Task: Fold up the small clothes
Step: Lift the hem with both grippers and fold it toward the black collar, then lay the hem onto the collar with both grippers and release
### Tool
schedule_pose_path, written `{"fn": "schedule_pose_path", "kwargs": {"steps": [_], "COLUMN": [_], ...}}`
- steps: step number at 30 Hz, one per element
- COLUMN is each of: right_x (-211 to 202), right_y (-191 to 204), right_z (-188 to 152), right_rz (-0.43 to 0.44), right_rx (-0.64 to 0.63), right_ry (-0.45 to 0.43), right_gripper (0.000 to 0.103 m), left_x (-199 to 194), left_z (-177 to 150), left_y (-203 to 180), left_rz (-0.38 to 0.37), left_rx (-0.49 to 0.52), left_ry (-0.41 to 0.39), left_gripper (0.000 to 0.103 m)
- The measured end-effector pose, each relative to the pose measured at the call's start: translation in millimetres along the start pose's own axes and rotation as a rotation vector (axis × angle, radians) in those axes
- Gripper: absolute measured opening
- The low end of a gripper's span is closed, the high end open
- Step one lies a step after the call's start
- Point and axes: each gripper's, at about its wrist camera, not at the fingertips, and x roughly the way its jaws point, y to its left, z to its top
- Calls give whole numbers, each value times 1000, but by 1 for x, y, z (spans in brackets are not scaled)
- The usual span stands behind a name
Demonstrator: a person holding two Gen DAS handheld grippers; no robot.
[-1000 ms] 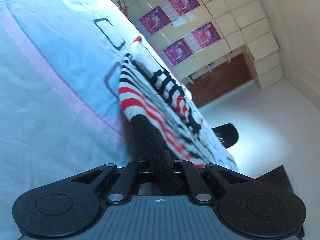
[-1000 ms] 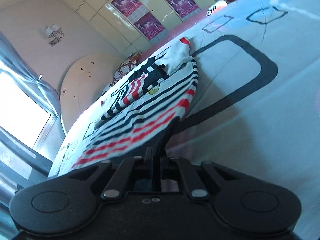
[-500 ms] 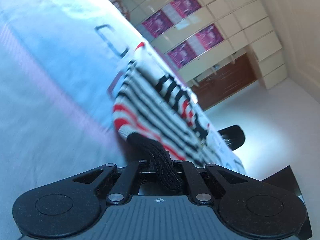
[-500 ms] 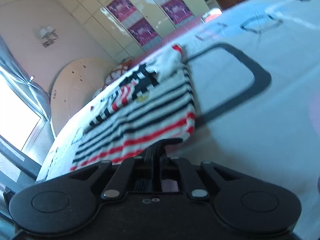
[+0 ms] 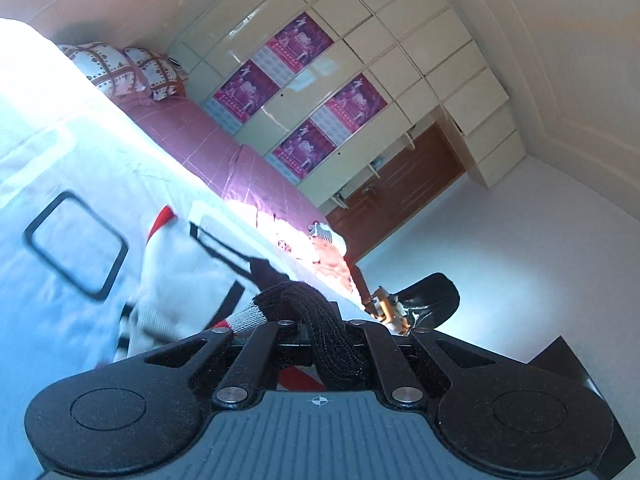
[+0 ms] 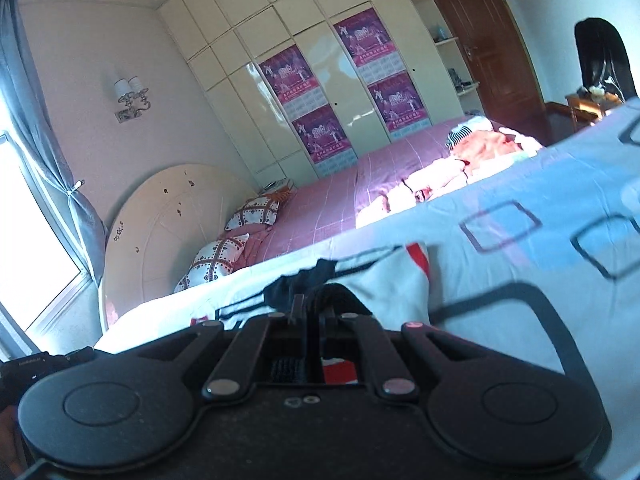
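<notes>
Black knit trim of the little striped sweater (image 5: 180,280) is pinched tight in the left gripper (image 5: 320,320). The right gripper (image 6: 314,312) pinches it too, above the blue bedsheet (image 6: 540,272).

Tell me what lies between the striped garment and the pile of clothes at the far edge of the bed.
In the right wrist view, only bare blue bedsheet with square outlines lies between the striped garment and the pile of clothes.
</notes>
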Motion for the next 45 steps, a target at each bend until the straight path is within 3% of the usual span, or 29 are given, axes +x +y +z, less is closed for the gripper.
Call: {"fn": "schedule_pose_path", "kwargs": {"steps": [5,11,18,19,20,21,23,24,27,29,32,36,37,39,41,42,45], "right_x": [67,145,216,226,231,232,227,224,218,218,222,244,250,262,267,268,266], "right_y": [-13,-37,-72,-78,-81,-84,-90,-89,-88,-89,-83,-71,-68,-62,-50,-44,-29], "right_z": [26,31,32,32,32,33,32,31,25,22,17,15,14,11,8,7,6], "right_rz": [-12,-45,-72,-86,-123,-152,-145,-154,-145,-145,-122,-137,-161,-204,-237,-247,-288], "right_rx": [1,53,158,171,176,180,189,172,111,86,16,-84,-106,-156,-232,-272,-334], "right_ry": [33,86,155,159,137,104,66,56,60,81,126,196,212,243,244,241,194], "right_gripper": [6,6,10,19,26,27,37,40,42,41,41,41,41,39,14,7,5], "left_x": [66,133,205,211,216,214,204,198,194,196,199,213,215,216,209,207,190], "left_z": [34,57,58,56,56,54,55,56,59,60,58,55,52,47,48,49,47], "left_y": [18,46,83,90,96,100,99,97,96,92,77,67,62,54,51,51,50], "left_rz": [43,57,127,133,122,111,88,96,95,125,191,250,265,303,287,284,259], "left_rx": [6,-8,-43,-63,-88,-103,-99,-84,-42,48,221,373,412,477,468,458,443], "left_ry": [82,131,237,241,232,201,99,57,82,139,234,347,350,344,319,301,193], "left_gripper": [4,4,4,8,23,36,89,92,87,69,56,55,55,33,9,7,5]}}
